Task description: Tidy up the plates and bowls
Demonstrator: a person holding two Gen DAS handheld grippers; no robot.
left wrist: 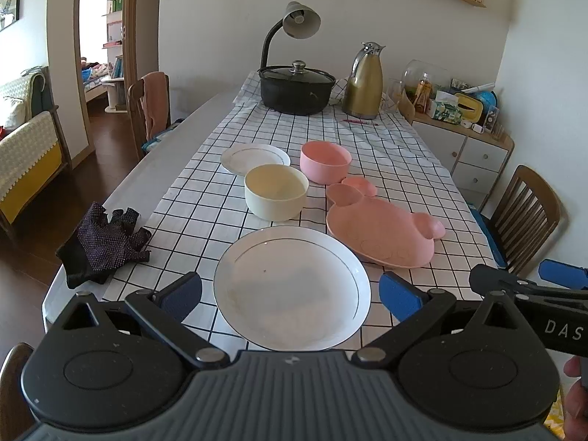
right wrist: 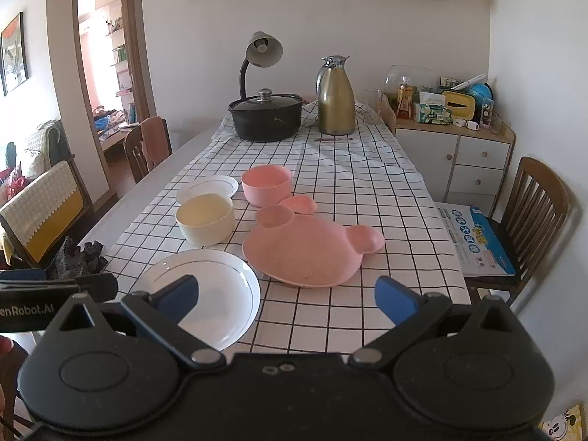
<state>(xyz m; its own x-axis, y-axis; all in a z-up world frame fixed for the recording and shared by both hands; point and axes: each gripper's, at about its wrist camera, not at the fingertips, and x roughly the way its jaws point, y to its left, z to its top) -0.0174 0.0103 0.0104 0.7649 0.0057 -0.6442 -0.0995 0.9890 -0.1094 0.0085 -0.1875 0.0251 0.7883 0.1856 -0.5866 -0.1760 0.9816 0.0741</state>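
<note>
Centrally, a large white plate (left wrist: 292,288) lies at the near end of the tabletop (left wrist: 176,154) on a checked cloth (left wrist: 367,154). Left hand-held gripper (left wrist: 290,292): jaws wide apart, flanking the plate and holding nothing. Right hand-held gripper (right wrist: 286,294): jaws likewise spread wide and empty, above the near cloth, with its left pad over the same plate's right part. Beyond the plate stands a cream bowl (left wrist: 275,196), and just behind it a small white plate (left wrist: 255,158). A pink bowl (left wrist: 325,161) sits to the right of that small plate. A pink animal-shaped dish (left wrist: 382,233) (two round ear cups at its far end) lies right of the cream bowl. Black gloves (left wrist: 103,244) rest at the cloth's left edge. At the far end stand a black lidded pot (left wrist: 296,90), a desk lamp (left wrist: 297,22) and a gold jug (left wrist: 364,82).
</note>
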